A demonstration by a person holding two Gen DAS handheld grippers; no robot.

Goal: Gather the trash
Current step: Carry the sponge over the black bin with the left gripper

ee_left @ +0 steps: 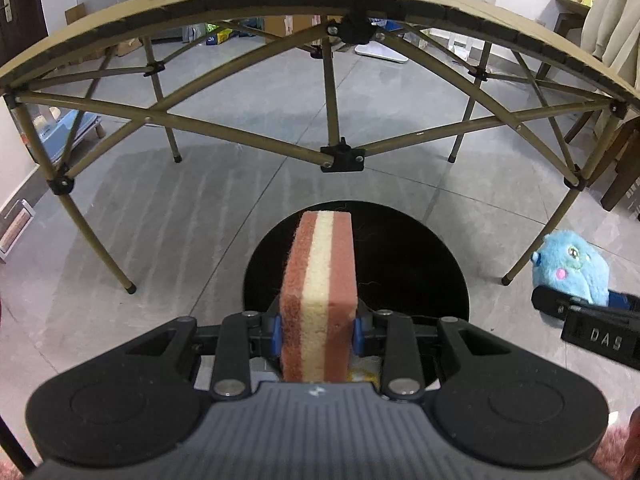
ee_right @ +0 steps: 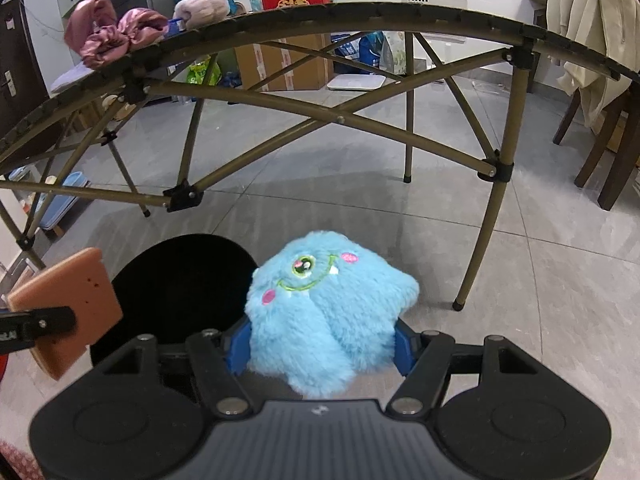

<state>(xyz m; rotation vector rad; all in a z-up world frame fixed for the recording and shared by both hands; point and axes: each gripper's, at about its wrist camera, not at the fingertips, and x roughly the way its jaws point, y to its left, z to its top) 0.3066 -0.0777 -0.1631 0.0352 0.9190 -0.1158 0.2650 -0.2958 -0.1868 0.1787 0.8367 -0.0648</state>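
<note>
Now sponge (ee_left: pixel 318 292) over black bin (ee_left: pixel 416 264)

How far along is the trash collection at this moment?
Done: nothing visibly binned. In hand: left hand-held gripper holds a sponge over the black bin opening; right hand-held gripper holds a blue plush monster beside it. Left: dropping both; pink cloth remains on the table.

The left hand-held gripper (ee_left: pixel 318 330) has a matt black body with a ribbed dark grey centre plate, two round raised discs at its sides, silver pivot pins on black linkage bars and blue finger pads. The right hand-held gripper (ee_right: pixel 320 346) has the same build; its side bears white letters "DAS".
</note>
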